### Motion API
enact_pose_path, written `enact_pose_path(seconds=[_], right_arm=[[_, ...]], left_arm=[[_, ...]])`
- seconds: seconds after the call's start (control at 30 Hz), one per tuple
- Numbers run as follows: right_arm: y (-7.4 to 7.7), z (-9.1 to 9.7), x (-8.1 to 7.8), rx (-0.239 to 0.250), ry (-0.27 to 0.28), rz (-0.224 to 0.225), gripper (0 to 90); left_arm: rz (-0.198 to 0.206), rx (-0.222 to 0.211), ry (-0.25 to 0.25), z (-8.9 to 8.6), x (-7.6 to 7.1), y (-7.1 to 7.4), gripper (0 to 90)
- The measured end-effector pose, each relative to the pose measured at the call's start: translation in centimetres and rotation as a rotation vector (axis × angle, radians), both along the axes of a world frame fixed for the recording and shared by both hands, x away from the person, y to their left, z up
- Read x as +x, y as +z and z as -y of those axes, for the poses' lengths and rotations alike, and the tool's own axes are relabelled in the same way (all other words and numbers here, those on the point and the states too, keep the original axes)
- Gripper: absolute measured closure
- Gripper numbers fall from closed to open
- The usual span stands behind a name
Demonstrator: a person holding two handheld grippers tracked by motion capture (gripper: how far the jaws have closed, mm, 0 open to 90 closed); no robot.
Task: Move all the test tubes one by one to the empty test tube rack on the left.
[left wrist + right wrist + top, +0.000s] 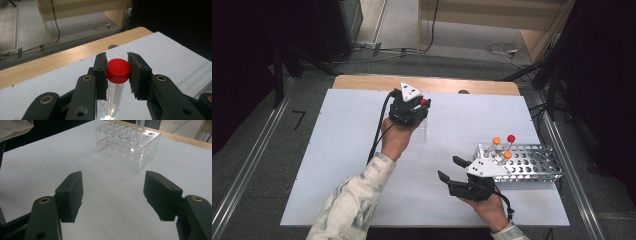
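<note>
On the white mat: two racks and four tubes are counted in the high view.
Racks: one clear rack (128, 142) near the mat's far middle, one metal rack (532, 162) at the right.
Tubes: one red-capped tube (116, 82) in the left gripper; three more stand in the metal rack, two orange-capped tubes (496, 142) and one second red-capped tube (511, 139).
Left gripper (117, 67): its jaws are drawn in and clamped on the red cap from both sides, with one pad (101, 72) flat against the cap.
Right gripper (113, 195): its jaws stand wide apart over bare mat, holding and touching nothing.
Tube's place: the held tube is between the left jaws, above the clear rack at the far middle of the mat (352, 150).
Tube's axis: long axis upright, cap end up, clear body hanging down below the jaws; whether its foot sits in a rack hole cannot be told.
Hands: the left hand (396, 137) is well apart from the right hand (489, 207), which is just beside the metal rack.
</note>
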State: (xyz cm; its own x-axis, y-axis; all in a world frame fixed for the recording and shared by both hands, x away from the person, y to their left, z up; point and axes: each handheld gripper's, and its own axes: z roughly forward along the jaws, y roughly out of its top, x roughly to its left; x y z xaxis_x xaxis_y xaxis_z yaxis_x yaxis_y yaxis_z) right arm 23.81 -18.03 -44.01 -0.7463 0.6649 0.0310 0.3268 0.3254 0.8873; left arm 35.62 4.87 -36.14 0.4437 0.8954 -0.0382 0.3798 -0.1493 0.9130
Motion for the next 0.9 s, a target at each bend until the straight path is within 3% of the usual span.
enact_pose_path(seconds=[0.27,0.47,0.57,0.9], right_arm=[[0.0,0.0,-0.1,0.000,0.001,0.005,30.9],[0.0,0.0,-0.1,0.002,0.000,0.001,31.0],[0.0,0.0,-0.1,0.003,-0.001,0.000,31.0],[0.0,0.2,-0.1,0.003,0.000,-0.002,31.0]], left_arm=[[-0.003,-0.011,0.022,0.1,0.9,-0.6,70.2],[-0.011,0.006,0.025,0.4,1.2,-1.1,70.1],[0.012,0.017,0.025,0.6,1.2,-1.6,69.9],[-0.043,0.032,0.034,0.8,1.8,-4.4,69.9]])
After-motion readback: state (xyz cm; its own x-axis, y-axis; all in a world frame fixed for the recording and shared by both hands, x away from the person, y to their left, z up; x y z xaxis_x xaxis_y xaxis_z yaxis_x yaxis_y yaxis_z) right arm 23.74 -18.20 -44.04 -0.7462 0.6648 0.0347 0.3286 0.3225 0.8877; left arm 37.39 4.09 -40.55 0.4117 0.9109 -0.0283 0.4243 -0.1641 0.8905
